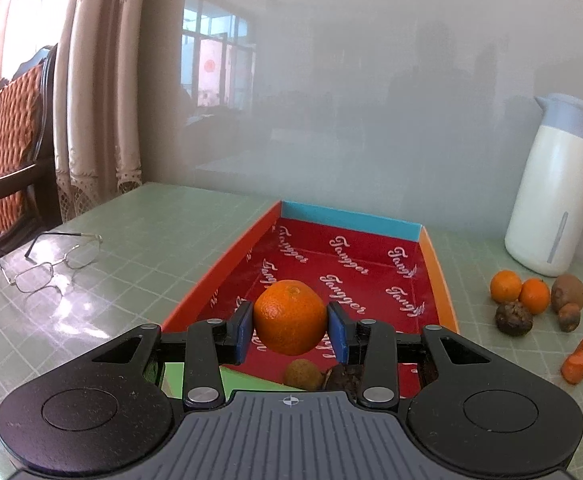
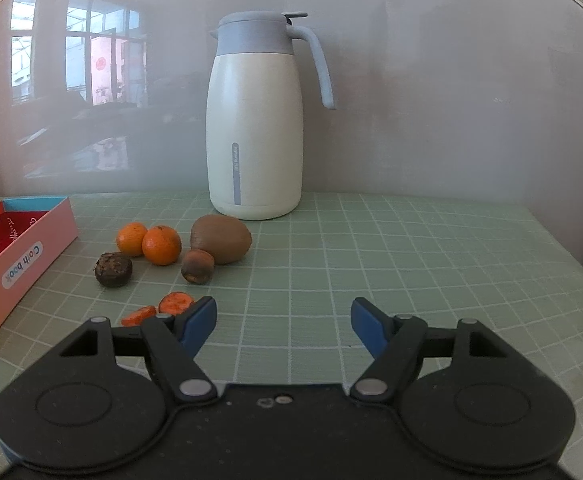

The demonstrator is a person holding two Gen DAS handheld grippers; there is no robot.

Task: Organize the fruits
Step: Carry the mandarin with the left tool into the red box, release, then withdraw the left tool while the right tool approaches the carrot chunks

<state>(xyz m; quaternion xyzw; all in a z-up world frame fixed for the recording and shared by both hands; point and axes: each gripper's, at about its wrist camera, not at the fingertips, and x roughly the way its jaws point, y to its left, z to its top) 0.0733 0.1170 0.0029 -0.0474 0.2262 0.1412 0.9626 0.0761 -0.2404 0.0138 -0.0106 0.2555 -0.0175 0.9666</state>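
My left gripper [image 1: 291, 326] is shut on an orange mandarin [image 1: 290, 316] and holds it above the red-lined box [image 1: 371, 256]. Under it in the box lie a small brown fruit [image 1: 301, 374] and a dark fruit [image 1: 341, 376]. On the table right of the box lie two mandarins [image 2: 149, 240], a kiwi [image 2: 221, 238], a dark round fruit [image 2: 113, 269], a small brown fruit [image 2: 198, 266] and carrot pieces [image 2: 176, 303]. My right gripper [image 2: 283, 322] is open and empty, just right of the carrot pieces.
A white and grey thermos jug [image 2: 257, 120] stands at the back against the wall. Glasses [image 1: 49, 262] lie on the green grid mat left of the box. A chair [image 1: 7, 140] stands beyond the table's left edge.
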